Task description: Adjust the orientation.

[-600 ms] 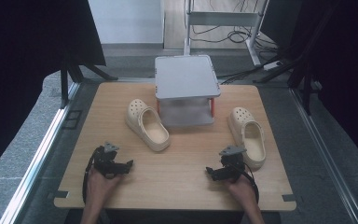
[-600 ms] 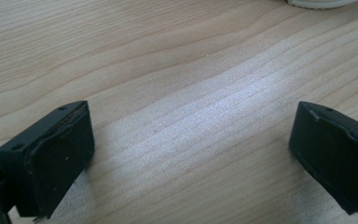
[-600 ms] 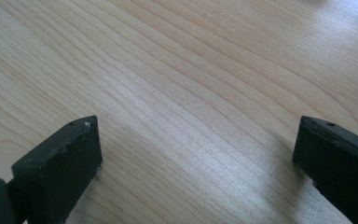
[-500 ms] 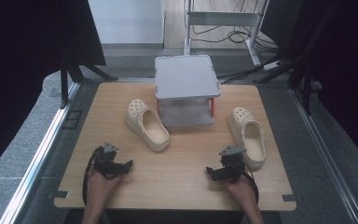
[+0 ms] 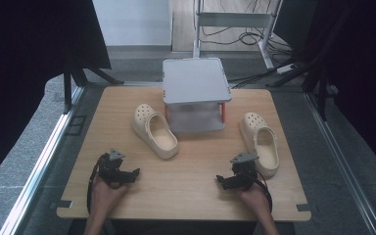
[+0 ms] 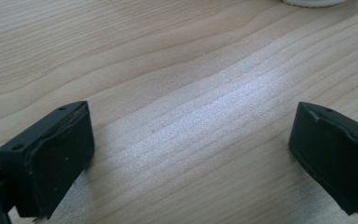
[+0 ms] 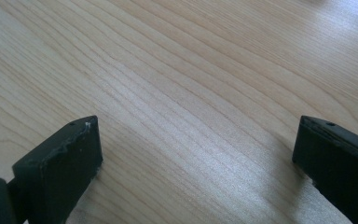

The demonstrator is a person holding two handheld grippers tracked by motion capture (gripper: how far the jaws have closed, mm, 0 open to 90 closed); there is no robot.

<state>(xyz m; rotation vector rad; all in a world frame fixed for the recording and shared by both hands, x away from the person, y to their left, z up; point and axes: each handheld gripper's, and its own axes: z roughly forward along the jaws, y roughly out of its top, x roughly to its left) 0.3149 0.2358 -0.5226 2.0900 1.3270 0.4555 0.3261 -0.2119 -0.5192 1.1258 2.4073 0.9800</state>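
On the wooden desk (image 5: 191, 171), near its front-left corner, the left claw (image 5: 127, 175) rests low over the boards in the person's left hand (image 5: 105, 191), its tips turned toward the middle of the desk. In the left gripper view its two black jaws stand wide apart with only bare wood grain between them, so it holds nothing; a sliver of a cream clog's sole shows at the top edge there. Behind it and toward the middle lies the left cream clog (image 5: 154, 130), a perforated foam shoe set at a slant, its toe toward the back-left and its heel toward the front, well apart from the left claw. Just beside that clog, at the middle of the desk's back edge, stands a small grey two-tier stand (image 5: 196, 81) with a flat grey top and orange posts; the clog's inner side sits close to its front-left post. To the right of the stand, along the desk's right edge, lies the right cream clog (image 5: 259, 142), toe toward the back and heel toward the front. The right claw (image 5: 223, 180) sits near the front-right part of the desk in the person's right hand (image 5: 254, 196), just beside that clog's heel, with its tips pointing toward the middle. In the right gripper view its jaws are spread wide over bare wood, gripping nothing.
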